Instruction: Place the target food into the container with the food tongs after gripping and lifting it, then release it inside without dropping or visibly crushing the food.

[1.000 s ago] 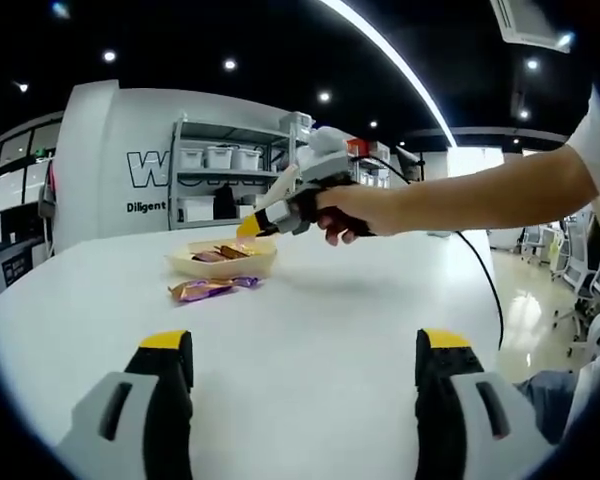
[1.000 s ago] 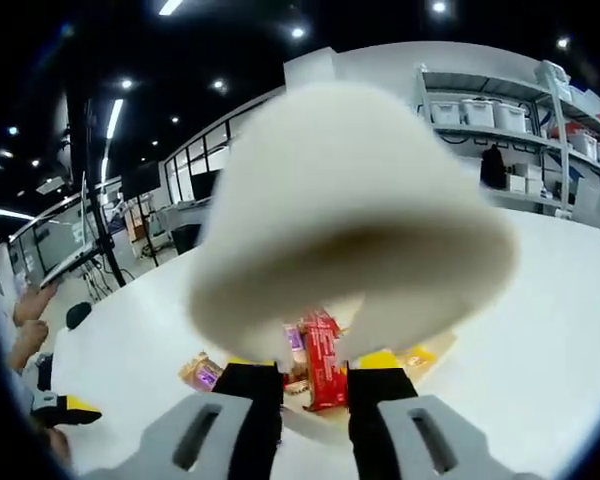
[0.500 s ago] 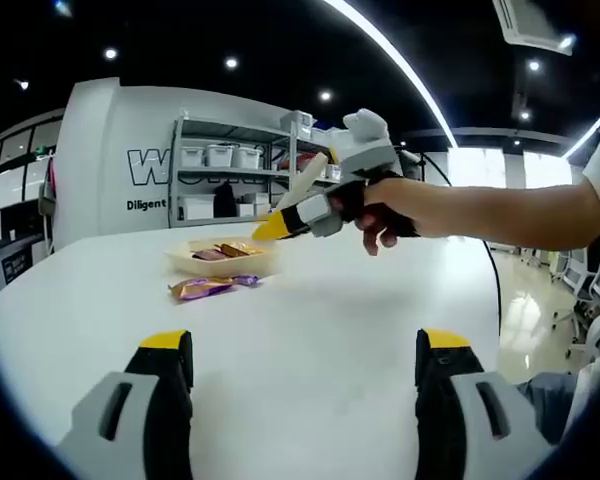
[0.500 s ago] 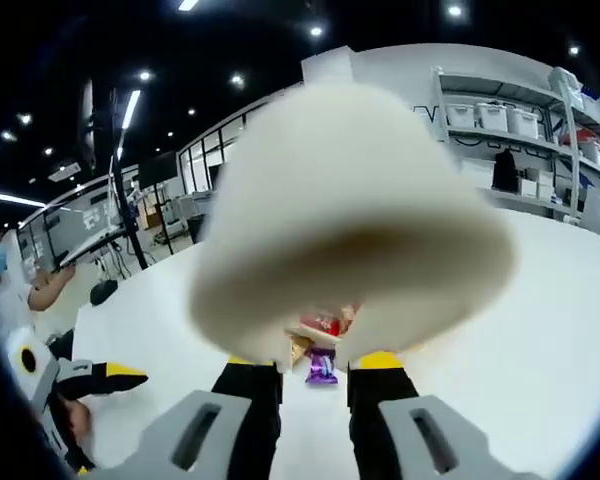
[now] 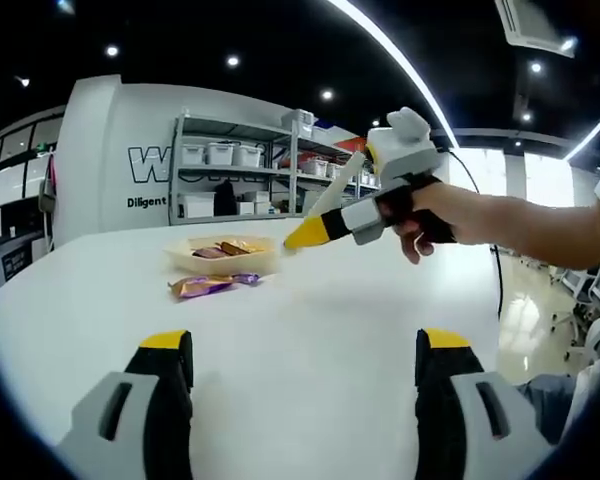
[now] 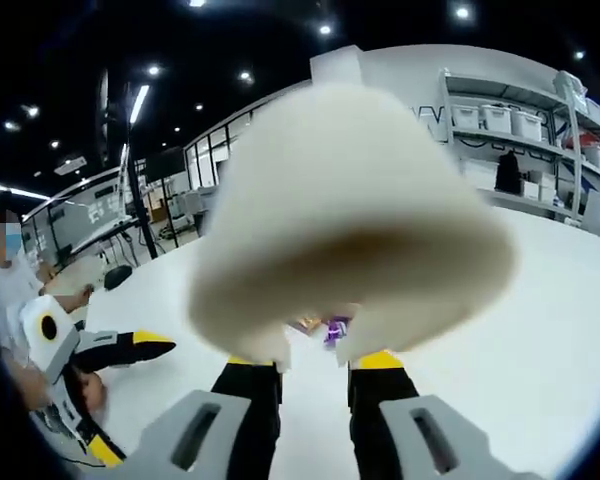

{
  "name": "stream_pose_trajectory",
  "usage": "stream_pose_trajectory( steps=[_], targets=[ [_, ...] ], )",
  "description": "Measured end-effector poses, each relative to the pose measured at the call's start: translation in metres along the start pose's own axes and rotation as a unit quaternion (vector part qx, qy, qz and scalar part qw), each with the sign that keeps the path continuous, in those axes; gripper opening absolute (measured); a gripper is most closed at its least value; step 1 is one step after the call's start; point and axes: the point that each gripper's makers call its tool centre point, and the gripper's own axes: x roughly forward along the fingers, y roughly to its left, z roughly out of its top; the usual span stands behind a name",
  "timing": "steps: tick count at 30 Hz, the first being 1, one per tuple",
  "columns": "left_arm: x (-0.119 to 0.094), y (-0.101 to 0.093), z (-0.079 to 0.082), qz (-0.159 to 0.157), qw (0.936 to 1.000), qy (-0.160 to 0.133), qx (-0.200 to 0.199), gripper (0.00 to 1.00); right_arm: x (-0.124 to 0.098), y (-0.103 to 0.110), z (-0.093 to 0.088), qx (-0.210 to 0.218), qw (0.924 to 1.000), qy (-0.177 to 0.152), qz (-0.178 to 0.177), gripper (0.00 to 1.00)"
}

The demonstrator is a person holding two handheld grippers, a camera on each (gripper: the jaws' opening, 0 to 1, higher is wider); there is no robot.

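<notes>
My left gripper (image 5: 305, 345) rests low over the white table (image 5: 310, 300), open and empty. A cream dish (image 5: 195, 266) with wrapped snacks (image 5: 225, 250) sits at the far left. A purple-wrapped snack (image 5: 202, 288) lies just in front of it. A hand holds my right gripper (image 5: 305, 235) in the air to the right of the dish, shut on cream food tongs (image 5: 338, 185). In the right gripper view the tongs (image 6: 350, 200) loom large and blurred above the right gripper (image 6: 315, 362). A bit of purple wrapper (image 6: 335, 330) peeks beneath them. The left gripper (image 6: 140, 345) shows at the left.
Metal shelving with white bins (image 5: 230, 160) stands behind the table. A black cable (image 5: 488, 275) trails from the right gripper over the table's right edge. A person sits at the left side in the right gripper view. Office chairs (image 5: 590, 290) stand to the right.
The right gripper with the tongs has drawn back from above the dish, rightward and higher. In the right gripper view the dish has slipped behind the tongs.
</notes>
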Motion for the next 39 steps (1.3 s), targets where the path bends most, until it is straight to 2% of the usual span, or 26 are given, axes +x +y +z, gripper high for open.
stream_pose_trajectory(
  steps=[6,12,25,31,33,39],
  targets=[
    [0.000,0.000,-0.001,-0.004,1.0000,0.002,-0.008,0.91,-0.016,0.008,-0.013,0.017,0.9997,0.016,-0.009,0.19],
    [0.001,0.001,0.000,-0.007,0.9998,0.000,-0.020,0.91,-0.039,0.012,-0.014,0.017,0.9996,-0.001,-0.022,0.19],
    [0.000,-0.001,-0.002,-0.020,0.9988,0.008,-0.045,0.91,-0.090,0.005,-0.013,0.016,0.9978,-0.034,-0.055,0.20],
    [0.000,-0.003,-0.003,-0.025,0.9986,0.013,-0.046,0.91,-0.102,0.000,-0.008,0.027,0.9960,-0.050,-0.070,0.20],
    [0.000,-0.005,-0.003,-0.027,0.9990,0.011,-0.034,0.91,-0.104,0.001,-0.006,0.033,0.9943,-0.067,-0.076,0.20],
    [0.000,-0.007,-0.005,-0.028,0.9992,0.017,-0.024,0.90,-0.103,0.013,-0.019,0.050,0.9940,-0.069,-0.068,0.21]
  ],
)
